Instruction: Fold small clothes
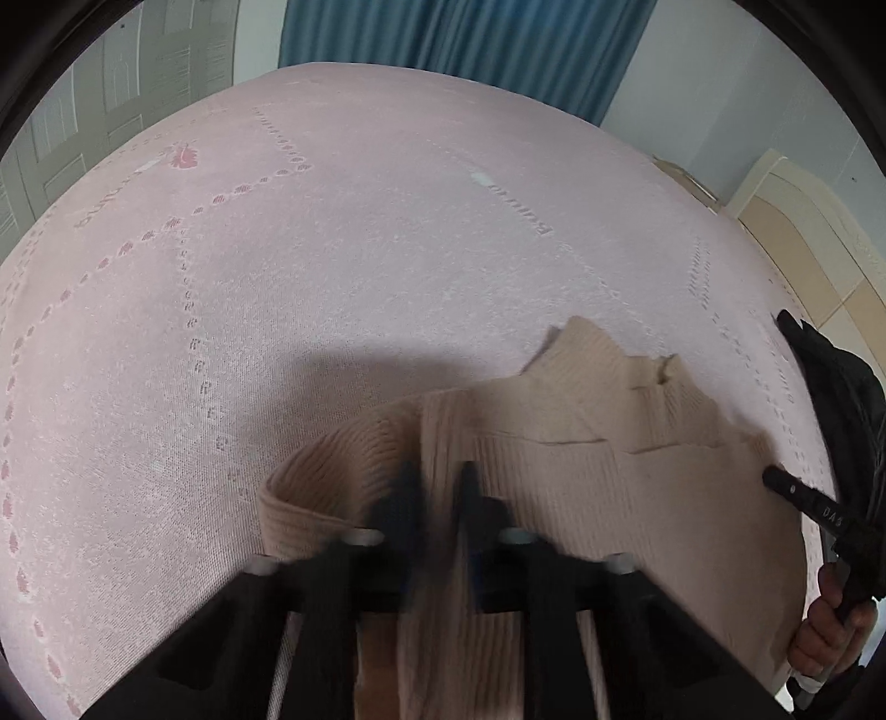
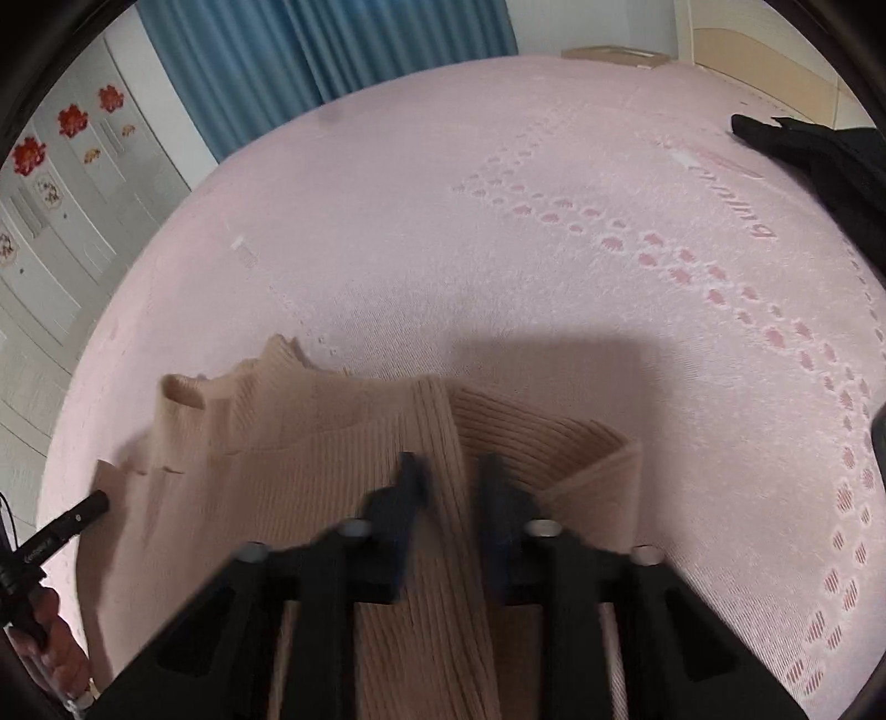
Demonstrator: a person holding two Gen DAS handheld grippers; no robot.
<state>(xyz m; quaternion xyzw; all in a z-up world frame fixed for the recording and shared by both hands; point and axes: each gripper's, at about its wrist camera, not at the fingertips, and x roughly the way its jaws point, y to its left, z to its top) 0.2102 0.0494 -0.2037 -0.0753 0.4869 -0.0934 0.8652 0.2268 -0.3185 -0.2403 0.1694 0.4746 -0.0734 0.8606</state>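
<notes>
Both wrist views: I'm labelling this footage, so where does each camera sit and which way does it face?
Left wrist: on the left gripper, looking along its fingers over the beige sweater and pink bed cover; the other hand shows at right.
Right wrist: on the right gripper, same direction; the other hand shows at left.
Shared: sweater, bed cover, blue curtain.

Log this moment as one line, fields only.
left tool: shut on beige sweater | right tool: shut on beige sweater | surface: pink bedspread | fold: underway
</notes>
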